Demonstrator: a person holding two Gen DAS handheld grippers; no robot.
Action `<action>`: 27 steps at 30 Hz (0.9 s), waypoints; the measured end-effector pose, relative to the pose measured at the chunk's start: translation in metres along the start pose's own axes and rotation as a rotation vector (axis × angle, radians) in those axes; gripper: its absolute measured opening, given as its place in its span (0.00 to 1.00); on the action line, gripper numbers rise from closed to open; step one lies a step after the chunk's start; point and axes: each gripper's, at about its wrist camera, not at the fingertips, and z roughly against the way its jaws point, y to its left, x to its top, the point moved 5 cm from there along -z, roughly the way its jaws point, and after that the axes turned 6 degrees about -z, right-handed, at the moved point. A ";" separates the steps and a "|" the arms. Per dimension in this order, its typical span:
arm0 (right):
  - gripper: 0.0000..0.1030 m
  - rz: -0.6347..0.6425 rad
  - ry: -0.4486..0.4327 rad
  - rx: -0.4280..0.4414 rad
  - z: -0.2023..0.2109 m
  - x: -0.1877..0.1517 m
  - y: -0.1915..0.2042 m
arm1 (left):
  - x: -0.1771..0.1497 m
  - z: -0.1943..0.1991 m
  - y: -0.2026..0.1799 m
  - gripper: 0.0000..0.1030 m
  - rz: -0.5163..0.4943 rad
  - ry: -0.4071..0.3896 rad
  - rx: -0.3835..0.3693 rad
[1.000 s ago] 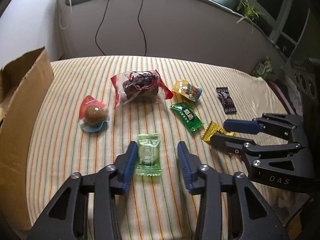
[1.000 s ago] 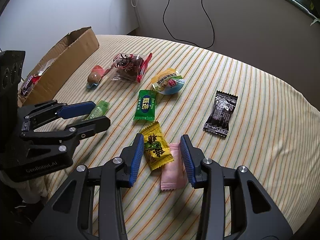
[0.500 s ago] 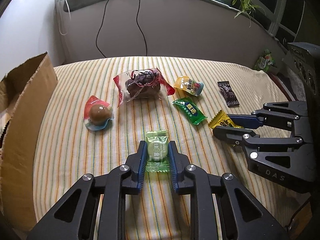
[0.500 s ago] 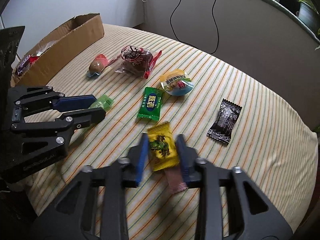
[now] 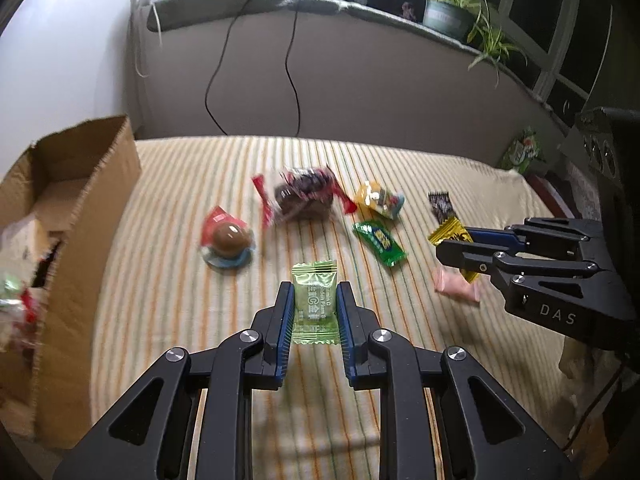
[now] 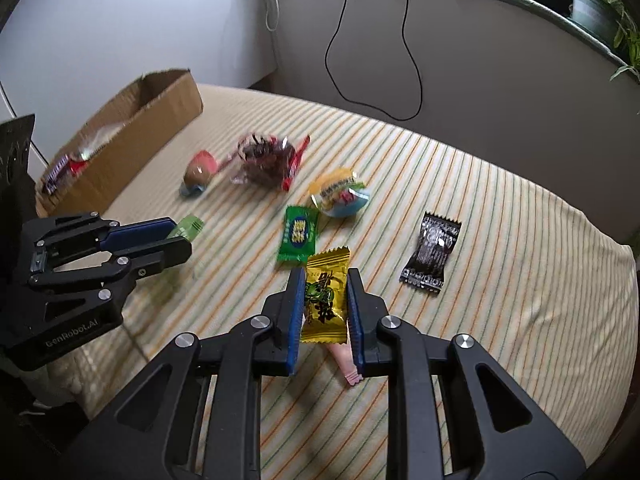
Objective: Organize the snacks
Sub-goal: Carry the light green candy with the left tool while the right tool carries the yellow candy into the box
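Note:
My left gripper (image 5: 314, 300) is shut on a pale green candy packet (image 5: 314, 304), held a little above the striped cloth; in the right wrist view that gripper (image 6: 176, 238) sits at the left with the packet's end (image 6: 188, 226) poking out. The right gripper (image 6: 324, 300) is shut on a yellow candy packet (image 6: 325, 300), which shows at the right of the left wrist view (image 5: 450, 234). A pink packet (image 5: 456, 288) lies on the cloth beneath it. A cardboard box (image 5: 60, 232) holding snacks stands at the left edge.
On the striped cloth (image 6: 500, 320) lie a dark green packet (image 6: 298, 236), a black packet (image 6: 432, 254), a yellow jelly cup (image 6: 340, 196), a clear red-ended bag with a brown cake (image 6: 266, 162) and a brown egg-shaped sweet (image 6: 198, 174). Cables hang down the wall behind.
Both grippers closed, the left on the pale green packet and the right on the yellow one. Both packets have lifted off the cloth, uncovering the pink packet.

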 end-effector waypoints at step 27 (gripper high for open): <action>0.20 0.095 -0.091 0.161 -0.004 0.093 0.141 | 0.025 0.088 0.149 0.19 0.156 -0.173 0.170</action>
